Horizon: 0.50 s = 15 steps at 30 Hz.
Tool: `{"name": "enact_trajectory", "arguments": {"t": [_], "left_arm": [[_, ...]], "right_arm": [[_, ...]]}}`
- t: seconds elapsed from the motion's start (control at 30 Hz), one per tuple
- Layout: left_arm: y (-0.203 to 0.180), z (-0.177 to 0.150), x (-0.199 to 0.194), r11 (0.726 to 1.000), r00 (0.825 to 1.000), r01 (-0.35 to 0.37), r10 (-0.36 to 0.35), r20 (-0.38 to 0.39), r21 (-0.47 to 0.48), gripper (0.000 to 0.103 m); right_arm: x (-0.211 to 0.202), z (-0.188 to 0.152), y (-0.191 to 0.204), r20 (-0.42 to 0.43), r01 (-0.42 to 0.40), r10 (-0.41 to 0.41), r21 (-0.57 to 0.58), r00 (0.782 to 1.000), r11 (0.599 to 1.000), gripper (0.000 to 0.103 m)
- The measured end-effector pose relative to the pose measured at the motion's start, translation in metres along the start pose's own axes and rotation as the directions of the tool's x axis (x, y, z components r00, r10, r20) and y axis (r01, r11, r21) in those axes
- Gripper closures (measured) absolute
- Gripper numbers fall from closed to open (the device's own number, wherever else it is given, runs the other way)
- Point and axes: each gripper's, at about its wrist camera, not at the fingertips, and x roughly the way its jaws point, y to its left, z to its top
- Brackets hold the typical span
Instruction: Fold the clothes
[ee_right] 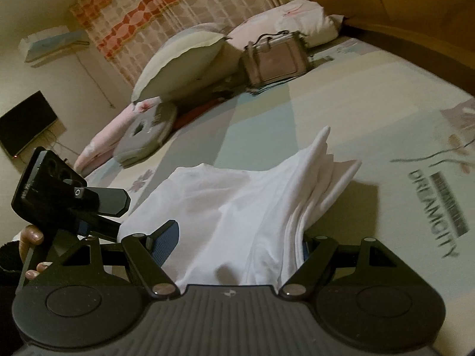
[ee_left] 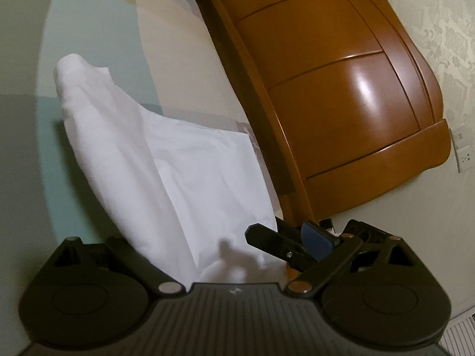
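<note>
White garment lies on the bed, partly folded, one side lifted off the sheet into a stacked ridge of layers with a pointed corner up top; the rest spreads flat toward the pillows. Right gripper has cloth bunched between its blue-padded fingers, which look clamped on the layered edge, likely so the layers carry over together as one fold. Left gripper also has the garment running into its mouth; the left finger is hidden under cloth, so cannot tell if it is pinching or just under the fabric. Both holds sit on one edge, probably to keep it taut and square. In the left view the right gripper's tip is just beside it. Wooden headboard close by; pillows and a grey bag well apart, curtain behind.
</note>
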Motion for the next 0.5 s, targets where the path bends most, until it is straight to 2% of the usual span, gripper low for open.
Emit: {"name": "enact_trajectory", "arguments": {"t": [0.5], "left_arm": [[-0.016,0.04,0.077,0.997,0.998,0.056,-0.055,-0.029,0.044,0.007]], "right_arm": [[-0.009,0.056,-0.08,0.063,0.135,-0.137,0.028,0.989,0.99,0.022]]}}
